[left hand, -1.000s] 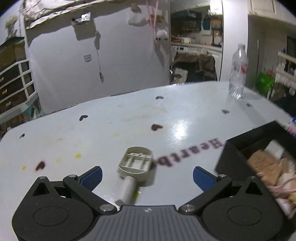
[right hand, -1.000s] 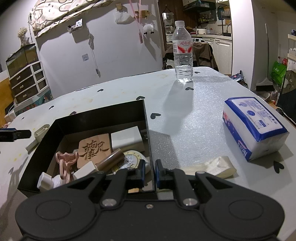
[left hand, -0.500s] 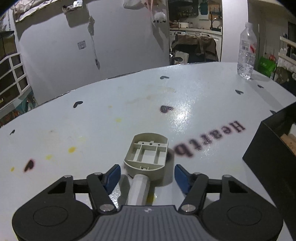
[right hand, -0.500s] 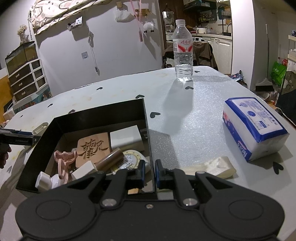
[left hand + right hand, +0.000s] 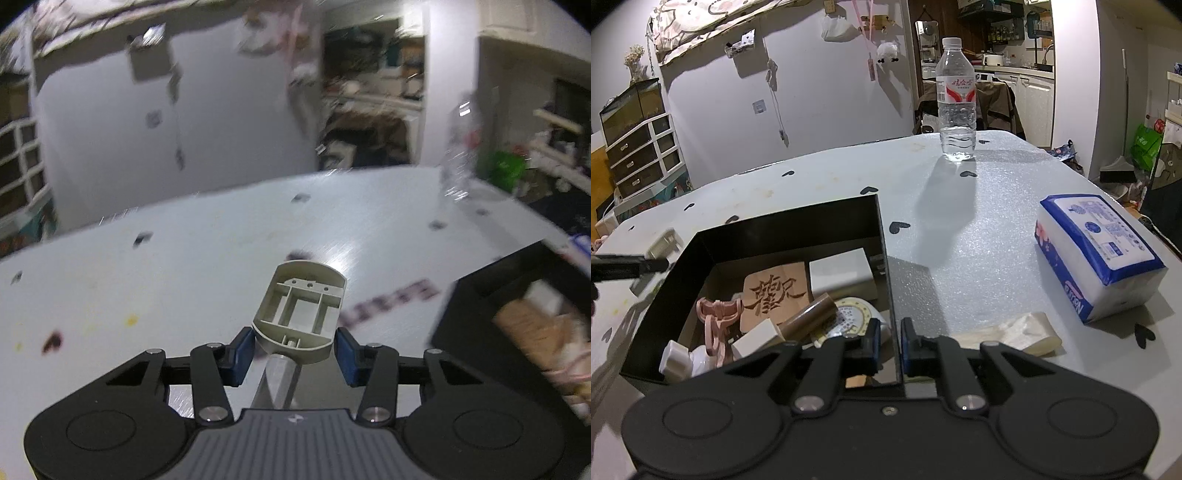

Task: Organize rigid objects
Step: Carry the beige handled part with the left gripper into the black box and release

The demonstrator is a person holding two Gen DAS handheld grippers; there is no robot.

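The left gripper (image 5: 294, 350) is closing its 2 blue pads (image 5: 242, 350) on the beige plastic handled part (image 5: 301, 310), whose ribbed hollow head sits between them, raised off the white table (image 5: 184, 280); both pads look pressed to its sides, though the view is blurred. To its right lies the black box (image 5: 461, 306). The right gripper (image 5: 888, 345) pinches the box's right wall (image 5: 886, 280) with jaws nearly together. Inside the box lie a wooden carved plaque (image 5: 775, 291), a white block (image 5: 840, 273), a brown cylinder (image 5: 809, 317) and a pink clip (image 5: 718, 321). Beyond stand a water bottle (image 5: 956, 107) and a tissue pack (image 5: 1097, 254).
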